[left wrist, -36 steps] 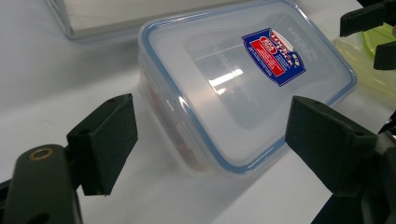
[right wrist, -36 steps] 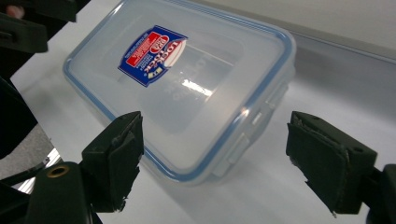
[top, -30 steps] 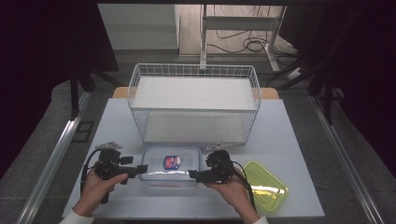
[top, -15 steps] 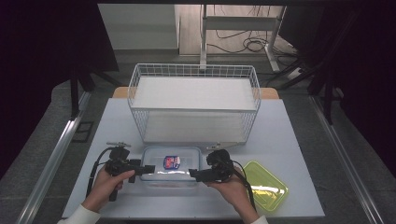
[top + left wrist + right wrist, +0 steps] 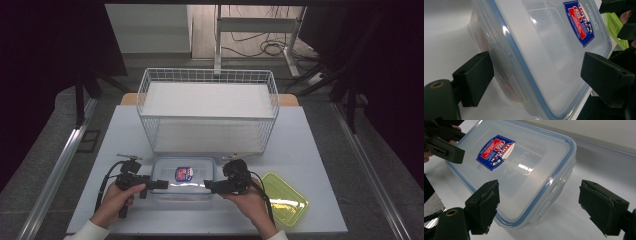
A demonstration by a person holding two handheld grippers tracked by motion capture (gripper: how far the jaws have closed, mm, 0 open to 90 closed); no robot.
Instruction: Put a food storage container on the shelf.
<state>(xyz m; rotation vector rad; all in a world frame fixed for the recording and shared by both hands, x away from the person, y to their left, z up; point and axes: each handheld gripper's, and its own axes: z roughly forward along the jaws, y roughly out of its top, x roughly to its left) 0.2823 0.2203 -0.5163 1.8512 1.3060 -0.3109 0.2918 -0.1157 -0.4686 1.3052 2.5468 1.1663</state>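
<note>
Both grippers have edged in toward the clear lidded container (image 5: 182,178), which sits on the white table (image 5: 310,150) just in front of the wire basket (image 5: 207,107). At its left end, the left gripper (image 5: 159,184) has its jaws spread around the lid's edge; at its right end, the right gripper (image 5: 210,187) is likewise spread. Neither grips yet. Judging by this, they are positioning; next, each must close on its end.

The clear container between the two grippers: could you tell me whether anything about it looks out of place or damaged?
Nothing stands out. The clear container sits flat on the table with its blue-rimmed lid on and no visible cracks or spills. Left gripper and right gripper flank its ends, jaws open.
</note>
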